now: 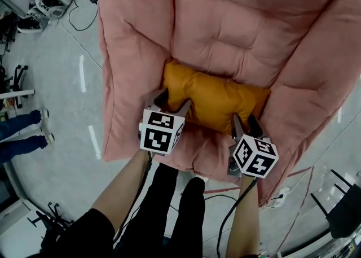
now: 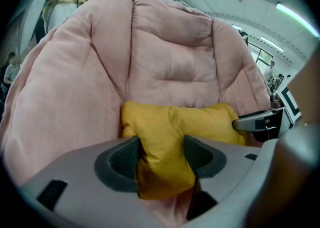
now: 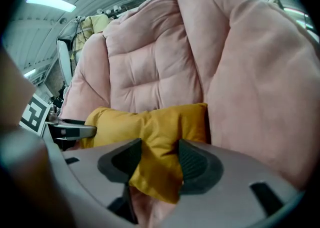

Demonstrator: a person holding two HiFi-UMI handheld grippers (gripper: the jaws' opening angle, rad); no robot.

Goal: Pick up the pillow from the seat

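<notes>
A mustard-yellow pillow (image 1: 217,96) lies on the seat of a big pink padded armchair (image 1: 237,25), against its backrest. My left gripper (image 1: 172,103) pinches the pillow's left front corner. In the left gripper view the yellow fabric (image 2: 170,127) bulges between the pads of that gripper (image 2: 161,154). My right gripper (image 1: 246,121) grips the right front corner. In the right gripper view the pillow (image 3: 150,122) is bunched between the pads of this gripper (image 3: 159,159). Each gripper view shows the other gripper's fingers (image 2: 255,121) (image 3: 75,131) at the pillow's far end.
The armchair's thick side cushions (image 1: 132,65) (image 1: 316,82) rise on both sides of the seat. On the grey floor are cables (image 1: 79,8) and equipment at the top left. A bystander's legs in jeans (image 1: 20,130) stand at the left, and a black chair (image 1: 344,211) at the lower right.
</notes>
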